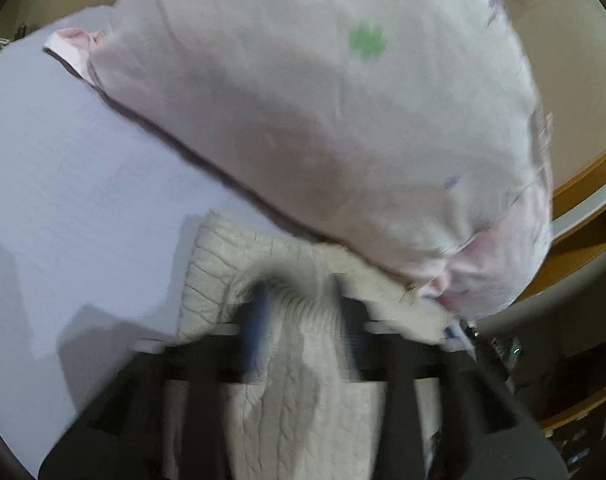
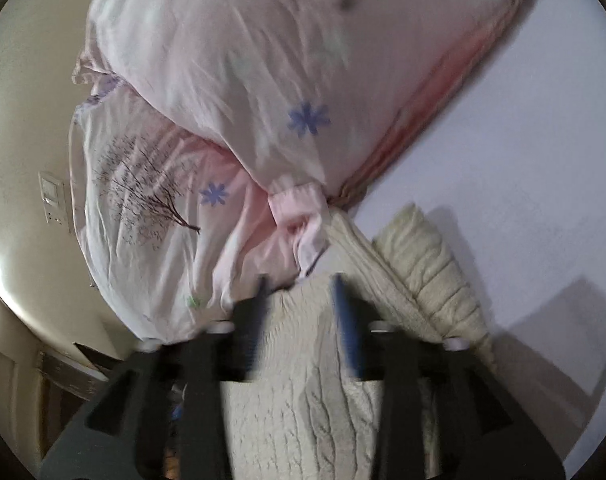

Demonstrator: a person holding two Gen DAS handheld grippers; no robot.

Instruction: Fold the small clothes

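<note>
A cream cable-knit sweater (image 1: 287, 392) lies on a pale lilac bed sheet (image 1: 71, 184). My left gripper (image 1: 299, 312) has its two fingers on either side of a raised fold of the knit, with fabric bunched between them. In the right wrist view my right gripper (image 2: 299, 304) likewise has the sweater (image 2: 299, 412) bunched between its fingers. A ribbed sleeve or hem (image 2: 435, 272) lies to its right on the sheet (image 2: 523, 128). Both views are blurred.
A large pink pillow with flower prints (image 1: 323, 120) lies right behind the sweater; it also shows in the right wrist view (image 2: 243, 80), stacked on a second printed pillow (image 2: 143, 200). A beige wall (image 2: 27, 120) and wooden furniture (image 1: 583, 208) stand beyond the bed.
</note>
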